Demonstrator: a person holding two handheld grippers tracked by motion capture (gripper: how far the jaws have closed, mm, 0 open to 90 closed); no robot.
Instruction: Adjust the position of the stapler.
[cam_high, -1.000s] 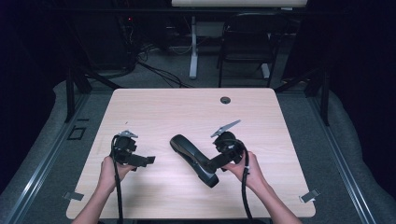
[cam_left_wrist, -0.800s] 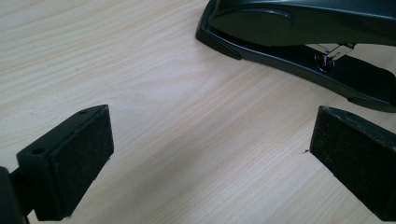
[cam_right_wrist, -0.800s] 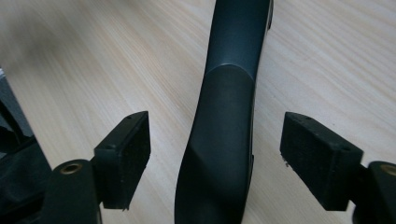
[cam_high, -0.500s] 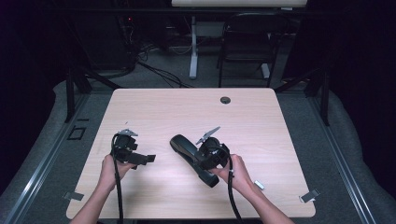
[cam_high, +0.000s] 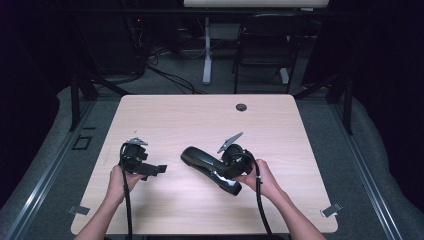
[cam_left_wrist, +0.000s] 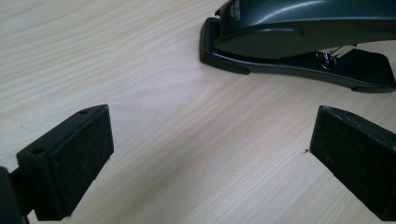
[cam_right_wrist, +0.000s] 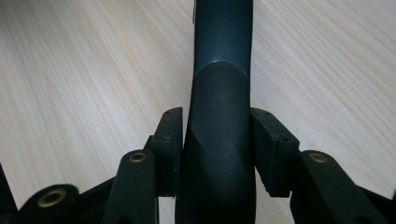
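**Right gripper clamps black stapler, left gripper idle and open**

Black stapler (cam_high: 207, 164) lies on the wooden table (cam_high: 200, 120), long axis diagonal in the high view, its rounded end up-left, its other end down-right under the right gripper (cam_high: 227, 172). It sits right between the 2 grippers, in the near half of the table.

Right gripper view: the stapler's body (cam_right_wrist: 219, 140) runs straight out between the 2 pads (cam_right_wrist: 170, 140), which press on both its sides. Jaws have just been closing, and they now stand clamped on the stapler, partway in, not fully together. The stapler's far end extends beyond the jaw tips, over bare wood. Right hand (cam_high: 260, 180) wraps the gripper from behind, cable trailing back to the table's near edge.

Left gripper (cam_high: 150, 169) sits to the left of the stapler, apart from it, jaws pointing at it. Left gripper view: 2 pads (cam_left_wrist: 79, 154) stand wide apart, only table wood between them; the stapler (cam_left_wrist: 299, 37) lies ahead of the tips, side-on, base flat on the wood, no contact. Left hand (cam_high: 120, 177) holds the gripper low over the table.

A small dark grommet (cam_high: 241, 107) sits in the table well beyond the stapler, near the far edge. Floor around the table is grey carpet.
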